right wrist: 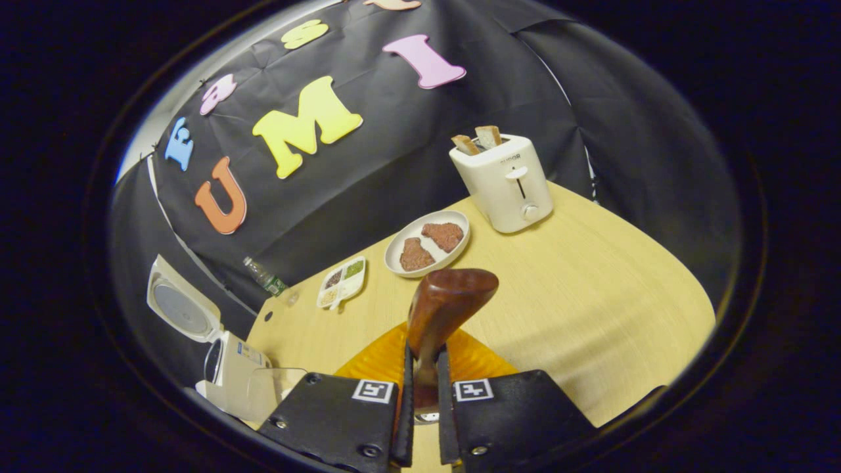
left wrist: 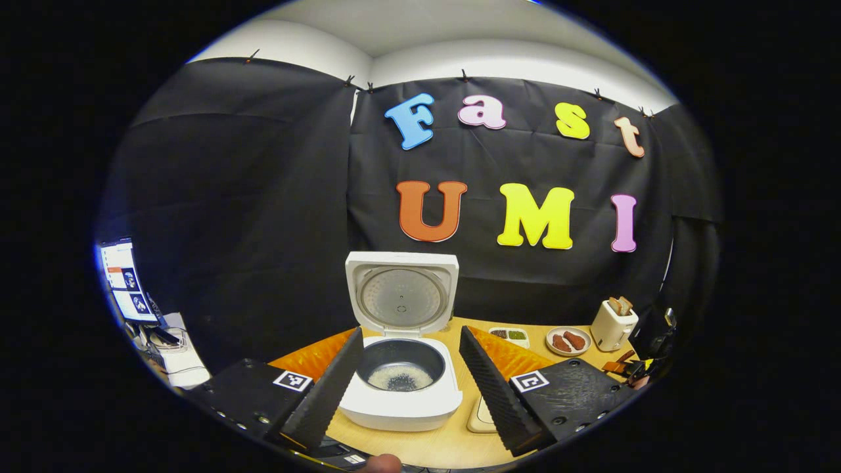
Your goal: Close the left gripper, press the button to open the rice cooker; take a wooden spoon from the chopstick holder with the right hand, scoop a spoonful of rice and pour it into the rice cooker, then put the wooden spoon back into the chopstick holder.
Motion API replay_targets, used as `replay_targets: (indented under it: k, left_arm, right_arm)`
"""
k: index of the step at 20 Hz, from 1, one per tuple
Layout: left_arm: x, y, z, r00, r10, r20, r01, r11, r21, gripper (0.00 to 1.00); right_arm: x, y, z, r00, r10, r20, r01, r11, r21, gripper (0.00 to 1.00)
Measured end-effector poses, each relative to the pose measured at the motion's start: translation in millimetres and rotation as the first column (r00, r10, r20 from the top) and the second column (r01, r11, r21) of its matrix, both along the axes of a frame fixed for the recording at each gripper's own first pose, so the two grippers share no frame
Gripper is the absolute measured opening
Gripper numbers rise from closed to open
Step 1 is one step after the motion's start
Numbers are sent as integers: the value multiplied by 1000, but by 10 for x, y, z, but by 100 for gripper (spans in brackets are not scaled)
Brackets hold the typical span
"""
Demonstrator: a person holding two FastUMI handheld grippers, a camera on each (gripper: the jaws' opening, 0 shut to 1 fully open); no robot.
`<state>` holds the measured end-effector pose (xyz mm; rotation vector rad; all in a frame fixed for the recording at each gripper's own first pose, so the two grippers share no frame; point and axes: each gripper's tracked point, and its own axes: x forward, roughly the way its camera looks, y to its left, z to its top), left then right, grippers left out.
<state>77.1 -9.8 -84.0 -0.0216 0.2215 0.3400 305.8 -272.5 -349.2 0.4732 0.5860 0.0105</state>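
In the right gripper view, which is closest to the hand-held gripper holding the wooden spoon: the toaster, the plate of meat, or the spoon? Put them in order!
1. Wooden spoon: clamped in the right hand-held gripper.
2. Plate of meat: just beyond the spoon's tip, mid-table.
3. Toaster: farthest, at the table's back edge by the wall.

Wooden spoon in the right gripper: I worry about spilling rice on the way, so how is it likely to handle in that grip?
The wooden spoon looks rigid, so it probably won't flex. Its glossy finish may be slippery, and the right gripper clamps only its narrow handle, so it might twist. The bowl sticks out well beyond the fingers, so tilting seems likely.
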Motion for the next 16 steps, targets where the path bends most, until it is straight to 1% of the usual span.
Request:
replay_targets:
  k: [2,4,7,10,13,16]
  left_arm:
    - [-48,23,-24,1000,-7,-2,7,1000,-1,94]
    - [-83,99,7,1000,-8,10,8,1000,-4,95]
    - [-127,167,32,999,-14,32,15,999,-29,95]
    - [-126,239,76,998,-30,51,32,999,-29,95]
    - [-128,280,85,997,-48,55,50,998,-43,94]
    - [-159,291,125,995,-76,72,79,996,-41,95]
  right_arm:
    - [-37,22,87,1000,1,-2,-1,1000,-28,16]
    - [-76,38,255,1000,-1,19,2,998,-64,13]
    - [-131,45,621,997,-19,70,26,995,-96,11]
    - [-224,125,1032,992,-19,124,32,994,-106,11]
    - [-367,401,1388,986,17,164,-1,995,-99,11]
    - [-513,855,1598,979,87,187,-68,992,-105,11]
